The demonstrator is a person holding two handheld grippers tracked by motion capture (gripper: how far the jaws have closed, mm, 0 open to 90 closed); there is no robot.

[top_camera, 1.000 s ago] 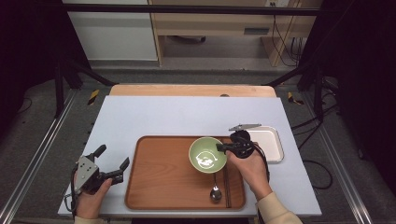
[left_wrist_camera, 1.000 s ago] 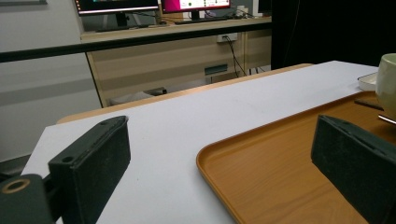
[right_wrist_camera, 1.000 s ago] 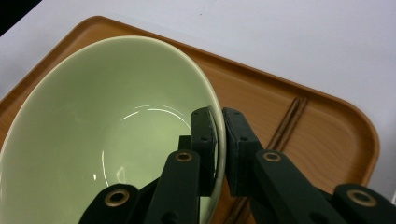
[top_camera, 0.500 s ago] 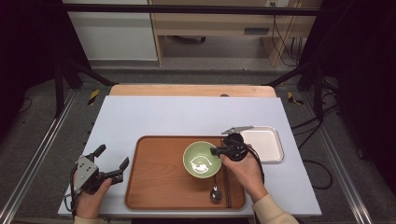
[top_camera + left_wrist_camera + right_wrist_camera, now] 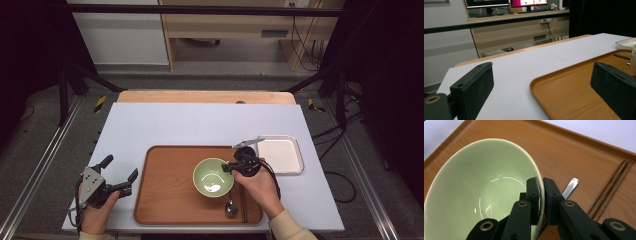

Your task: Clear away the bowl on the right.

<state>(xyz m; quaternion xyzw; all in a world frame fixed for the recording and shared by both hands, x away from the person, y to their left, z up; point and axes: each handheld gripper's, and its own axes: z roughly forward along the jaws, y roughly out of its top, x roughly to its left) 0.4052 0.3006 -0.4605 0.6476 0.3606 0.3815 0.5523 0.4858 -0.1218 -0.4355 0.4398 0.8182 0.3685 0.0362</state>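
A pale green bowl point(image 5: 213, 177) is over the right half of the wooden tray point(image 5: 165, 200). My right gripper point(image 5: 231, 167) is shut on its right rim. In the right gripper view the two pads pinch the bowl point(image 5: 486, 190) wall, one inside and one outside, at my right gripper point(image 5: 541, 185). The bowl is empty. My left gripper point(image 5: 120, 168) stands open at the tray's left edge, holding nothing. In the left gripper view, my left gripper point(image 5: 541, 87) has its jaws wide apart over the tray point(image 5: 574, 95) corner.
A metal spoon point(image 5: 230, 207) and dark chopsticks point(image 5: 243, 200) lie on the tray near its front right, right of the bowl in the right gripper view: spoon point(image 5: 571, 186), chopsticks point(image 5: 611, 187). A white rectangular tray point(image 5: 280, 154) sits on the table right of the wooden tray.
The right gripper and the bowl have shifted a little left and toward the near edge of the tray. The left gripper has stayed put.
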